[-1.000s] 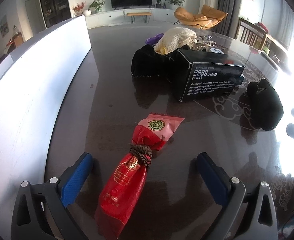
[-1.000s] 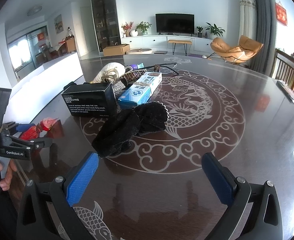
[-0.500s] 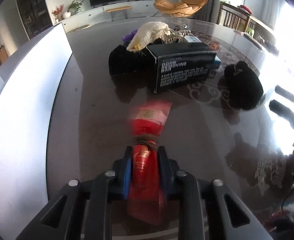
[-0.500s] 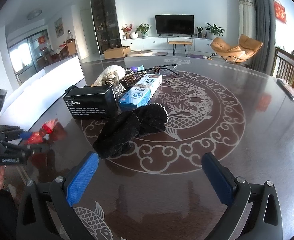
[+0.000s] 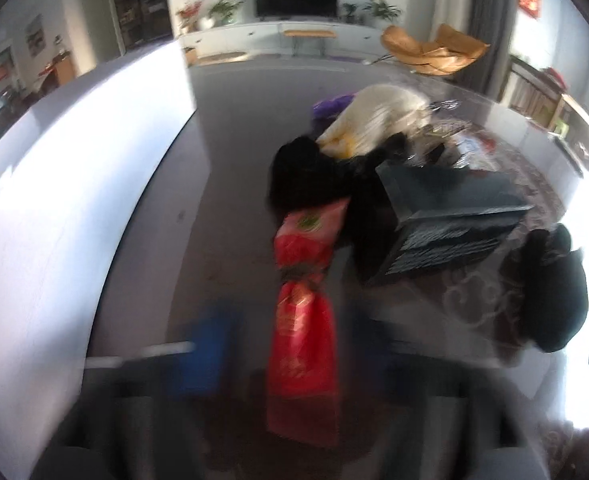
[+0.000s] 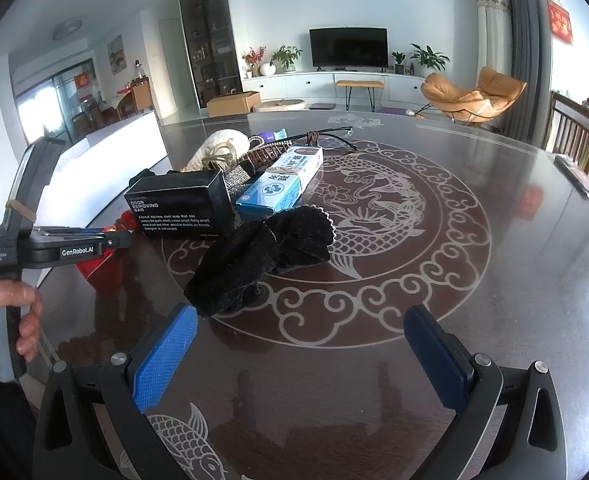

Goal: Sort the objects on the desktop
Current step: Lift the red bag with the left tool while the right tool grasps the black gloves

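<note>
A red pouch tied with a brown cord lies lengthwise between the fingers of my left gripper. That view is heavily blurred. The jaws are opening, and the blue left pad stands clear of the pouch. The pouch's top end reaches a black cloth bundle beside the black "Odor Removing Bar" box. In the right wrist view the left gripper is held by a hand at the left edge, with the red pouch under it. My right gripper hovers open and empty just short of a black velvet cloth.
Behind the black box lie a blue and white carton, a cream mesh bag, a woven basket and cords. A white panel runs along the left side of the dark patterned table.
The left gripper shut on the red pouch half a second ago, carried it toward the black box and bundle, and its jaws now stand apart again. The right gripper has not moved.
</note>
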The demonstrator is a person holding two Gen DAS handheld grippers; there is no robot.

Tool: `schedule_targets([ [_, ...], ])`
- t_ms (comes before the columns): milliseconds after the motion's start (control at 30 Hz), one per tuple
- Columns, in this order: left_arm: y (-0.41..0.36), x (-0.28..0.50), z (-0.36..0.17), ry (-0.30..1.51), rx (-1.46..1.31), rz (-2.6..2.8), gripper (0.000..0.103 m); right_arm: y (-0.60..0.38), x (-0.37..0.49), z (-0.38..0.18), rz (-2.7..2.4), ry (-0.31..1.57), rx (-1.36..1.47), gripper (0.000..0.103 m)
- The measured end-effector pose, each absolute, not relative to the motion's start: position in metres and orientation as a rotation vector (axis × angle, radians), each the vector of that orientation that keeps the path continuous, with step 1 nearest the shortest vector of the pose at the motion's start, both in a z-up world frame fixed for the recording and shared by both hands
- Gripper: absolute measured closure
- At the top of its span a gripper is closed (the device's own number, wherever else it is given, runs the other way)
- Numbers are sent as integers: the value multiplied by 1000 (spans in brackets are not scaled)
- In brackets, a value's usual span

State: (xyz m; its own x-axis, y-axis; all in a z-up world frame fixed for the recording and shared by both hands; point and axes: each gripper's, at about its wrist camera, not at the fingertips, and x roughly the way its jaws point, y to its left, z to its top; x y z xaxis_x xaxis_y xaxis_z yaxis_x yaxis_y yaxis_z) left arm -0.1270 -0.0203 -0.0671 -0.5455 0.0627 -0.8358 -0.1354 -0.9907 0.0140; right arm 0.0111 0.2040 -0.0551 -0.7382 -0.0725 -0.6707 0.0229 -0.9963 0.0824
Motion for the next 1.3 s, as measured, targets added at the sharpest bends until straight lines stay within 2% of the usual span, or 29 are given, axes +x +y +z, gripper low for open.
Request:
schedule_targets([
  [67,-24,-125,-69,63,-1416,2664,0,204,10,-55,-2877,-100,1118,0],
  [167,-18,-129,-76,110,-1416,2660,0,203,9,-56,-2874,-96,1123,0],
  [600,-23,-128,-81,101,-1407,2668,0,207,8,-59,-2884,-124,1146,0],
  [800,-30,-125,-75,98,-1405,2669,0,224,-15,-52,-2785,-443,1167,0],
  [900,-30,-125,-76,98,-1403,2669,0,216,-40,-49,-2759,-504,1200,0],
  [967,-30,-124,-75,98,-1402,2669,0,202,-67,-57,-2721,-465,1321,0],
  [1067,-30,-125,-76,100,-1402,2670,0,180,-89,-74,-2689,-310,1453,0],
  [1167,-30,-123,-73,100,-1401,2671,0,171,-86,-79,-2727,-154,1424,1],
  [1200,-31,-123,-74,100,-1401,2670,0,172,-81,-78,-2741,-130,1394,7],
  [1233,-30,-123,-74,99,-1401,2670,0,174,-76,-78,-2756,-94,1380,19],
  [1267,-31,-122,-72,97,-1400,2670,0,177,-70,-78,-2765,-44,1362,26],
  [1300,-32,-123,-72,96,-1399,2668,0,180,-66,-77,-2764,-16,1348,41],
])
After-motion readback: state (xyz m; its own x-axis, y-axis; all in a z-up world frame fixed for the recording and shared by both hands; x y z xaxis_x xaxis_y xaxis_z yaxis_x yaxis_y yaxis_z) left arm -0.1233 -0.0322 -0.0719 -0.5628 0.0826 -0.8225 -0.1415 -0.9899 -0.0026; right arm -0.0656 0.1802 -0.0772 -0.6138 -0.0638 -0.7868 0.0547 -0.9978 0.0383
